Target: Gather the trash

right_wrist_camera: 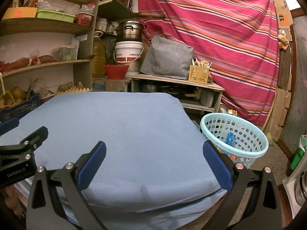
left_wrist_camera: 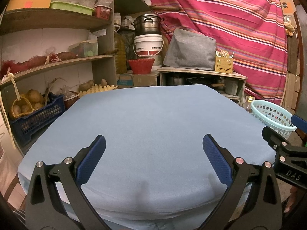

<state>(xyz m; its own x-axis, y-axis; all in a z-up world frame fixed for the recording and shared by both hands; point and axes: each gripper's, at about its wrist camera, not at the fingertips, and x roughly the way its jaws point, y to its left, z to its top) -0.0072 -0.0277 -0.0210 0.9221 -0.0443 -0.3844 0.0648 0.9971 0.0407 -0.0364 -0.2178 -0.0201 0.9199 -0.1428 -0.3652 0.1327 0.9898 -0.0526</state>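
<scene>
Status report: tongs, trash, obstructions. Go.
Left tongs open, empty. Right tongs open, empty. Basket holds trash, beside the table. Nothing in the way.

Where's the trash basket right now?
The light blue basket sits on the floor just off the right edge of the blue-covered table, in front of the striped curtain.

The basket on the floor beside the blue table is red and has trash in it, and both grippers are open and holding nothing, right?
Not quite. The basket is pale blue, not red, as the right wrist view shows. The rest holds: it stands on the floor beside the blue table with trash inside, and the left gripper and right gripper are open and empty.
</scene>
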